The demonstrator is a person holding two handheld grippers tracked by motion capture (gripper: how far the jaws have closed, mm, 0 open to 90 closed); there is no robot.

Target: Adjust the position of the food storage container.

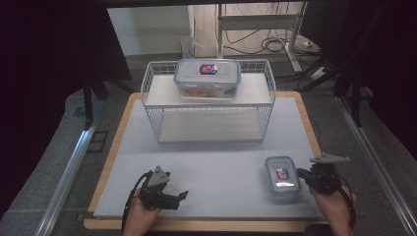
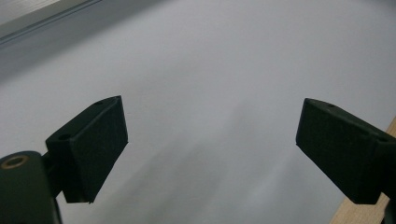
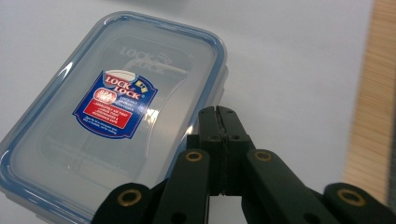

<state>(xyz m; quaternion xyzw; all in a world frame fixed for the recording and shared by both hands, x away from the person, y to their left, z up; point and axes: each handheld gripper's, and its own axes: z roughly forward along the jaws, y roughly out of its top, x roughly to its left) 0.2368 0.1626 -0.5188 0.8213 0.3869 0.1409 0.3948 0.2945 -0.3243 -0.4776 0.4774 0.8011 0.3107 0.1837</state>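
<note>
High view: two clear plastic food containers with blue-rimmed snap lids. The small container [image 1: 282,178] lies flat on the table [image 1: 211,167], near the front right corner, long axis running front to back, lid up with a red-and-blue label. The larger container [image 1: 207,77] sits on the top shelf of a white wire rack [image 1: 209,101] at the back of the table, long axis left to right, something orange-red inside. The rack has two flat white shelves and gridded wire sides. The table top is a smooth pale grey sheet with a light wooden edge. The right claw [image 1: 301,173] is just beside the small container's right side, held by the right hand [image 1: 337,201]; a grey three-cornered plate sits on top of it. The left claw [image 1: 183,195] rests low at the front left, well apart from both containers, in the left hand [image 1: 142,214].

Left gripper view: left claw [image 2: 212,140] is released, two black blocky jaws standing wide apart over bare grey table [image 2: 210,70].

Right gripper view: right claw [image 3: 219,114] is clenched, jaws pressed together with nothing between them, tip at the small container's [image 3: 112,112] lid edge; whether it touches, cannot tell. The label reads "LOCK & LOCK".
</note>
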